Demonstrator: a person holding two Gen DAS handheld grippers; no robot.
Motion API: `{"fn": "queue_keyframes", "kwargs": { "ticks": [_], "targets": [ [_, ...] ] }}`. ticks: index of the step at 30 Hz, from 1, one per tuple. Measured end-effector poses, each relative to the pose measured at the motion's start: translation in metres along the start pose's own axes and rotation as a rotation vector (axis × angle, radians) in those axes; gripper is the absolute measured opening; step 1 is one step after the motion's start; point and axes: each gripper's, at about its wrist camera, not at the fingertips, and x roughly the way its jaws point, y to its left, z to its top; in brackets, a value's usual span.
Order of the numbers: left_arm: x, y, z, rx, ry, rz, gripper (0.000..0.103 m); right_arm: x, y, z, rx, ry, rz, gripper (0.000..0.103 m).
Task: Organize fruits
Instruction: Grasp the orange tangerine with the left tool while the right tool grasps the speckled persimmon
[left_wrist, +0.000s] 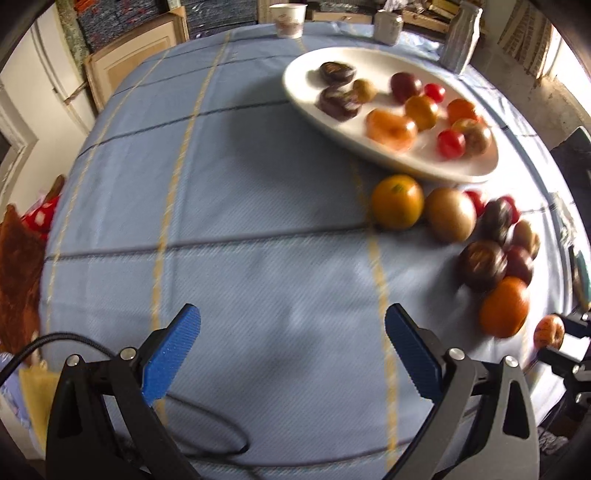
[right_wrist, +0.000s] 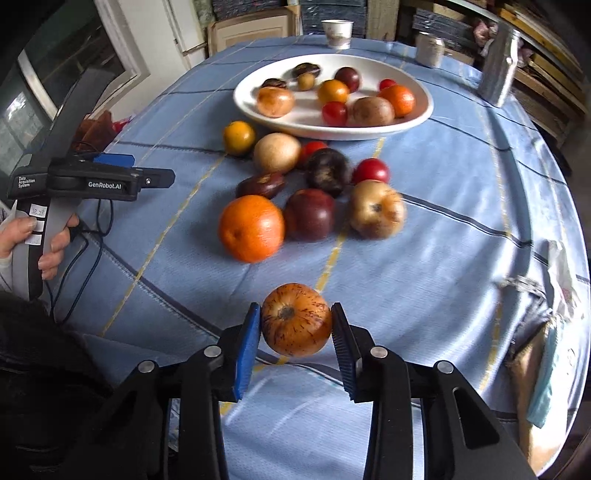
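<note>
Orange speckled fruit (right_wrist: 296, 319), stem end facing the camera, sits pinched in right tongs (right_wrist: 295, 345); left tongs (left_wrist: 291, 354) spread.

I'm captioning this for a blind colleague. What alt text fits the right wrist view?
The right gripper is shut on a streaked orange fruit above a blue checked tablecloth. Beyond it, loose fruits lie before a white plate of fruit, and a hand holds the left gripper.

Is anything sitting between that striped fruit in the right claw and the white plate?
Yes. A cluster of loose fruit, including an orange and a dark plum, lies on the cloth between the striped fruit and the white plate.
</note>
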Motion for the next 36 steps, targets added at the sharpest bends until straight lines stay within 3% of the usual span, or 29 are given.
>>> {"fn": "queue_keyframes", "kwargs": {
  "ticks": [9,18,21,23,25,27,36],
  "targets": [
    [0.018,-0.030,0.045,0.019,-0.018,-0.057,0.098,-0.015,-0.031,-0.012,0.078,-0.013,-0.059,0.038],
    [0.030,-0.036,0.058,0.029,-0.039,-0.046,0.098,-0.014,-0.039,-0.009,0.092,-0.010,-0.066,0.038],
    [0.027,-0.032,0.058,0.013,-0.062,-0.090,0.098,-0.014,-0.039,-0.009,0.093,-0.010,-0.064,0.038],
    [0.026,-0.031,0.058,0.008,-0.067,-0.114,0.094,-0.013,-0.040,-0.008,0.096,-0.009,-0.060,0.038],
    [0.028,-0.032,0.058,0.015,-0.055,-0.148,0.070,-0.012,-0.039,-0.007,0.096,-0.007,-0.056,0.038],
    [0.031,-0.034,0.058,0.015,-0.032,-0.197,0.057,-0.012,-0.039,-0.005,0.093,-0.006,-0.054,0.038],
    [0.037,-0.045,0.054,0.034,-0.006,-0.215,0.050,-0.012,-0.041,-0.005,0.098,-0.010,-0.052,0.038]
  ]
}}
